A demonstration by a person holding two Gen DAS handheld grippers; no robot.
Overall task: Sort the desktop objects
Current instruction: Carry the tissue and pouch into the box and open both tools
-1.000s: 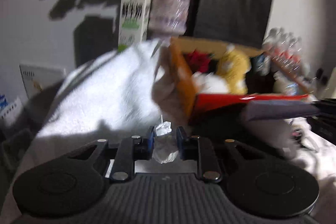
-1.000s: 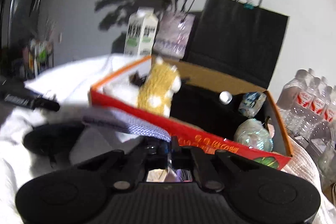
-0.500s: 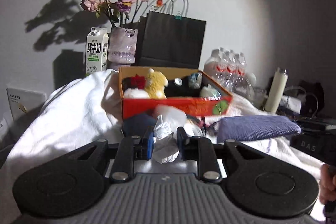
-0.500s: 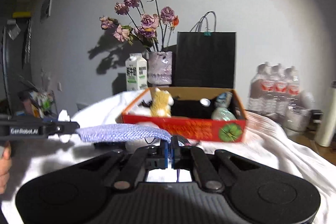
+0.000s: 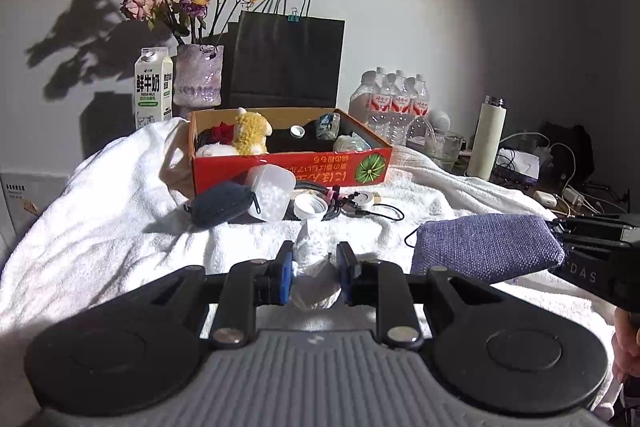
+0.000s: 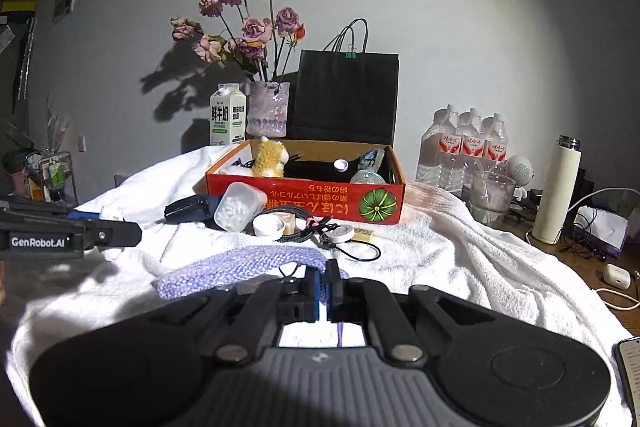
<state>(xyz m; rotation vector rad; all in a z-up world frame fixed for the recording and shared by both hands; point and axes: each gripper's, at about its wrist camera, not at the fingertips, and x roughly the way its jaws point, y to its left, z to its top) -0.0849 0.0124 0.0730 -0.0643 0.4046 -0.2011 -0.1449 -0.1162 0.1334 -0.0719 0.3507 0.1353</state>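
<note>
My left gripper (image 5: 314,269) is shut on a crumpled white tissue (image 5: 312,267), held above the white towel. My right gripper (image 6: 327,283) is shut on the edge of a purple woven pouch (image 6: 240,267), which also shows at the right of the left wrist view (image 5: 486,247). The red cardboard box (image 5: 292,167) stands further back with a yellow plush toy (image 5: 250,133) and other items inside. In front of it lie a dark zip pouch (image 5: 220,203), a clear jar of white beads (image 5: 270,197), a white lid (image 5: 310,207) and cords.
A milk carton (image 5: 153,87), a vase of dried roses (image 5: 199,81) and a black paper bag (image 5: 286,63) stand behind the box. Water bottles (image 5: 394,107), a glass and a cream flask (image 5: 486,139) are on the right, with cables and chargers beyond.
Both grippers have pulled back from the box and steadied, each keeping its hold. The box, close and blurred before, is now further off.
</note>
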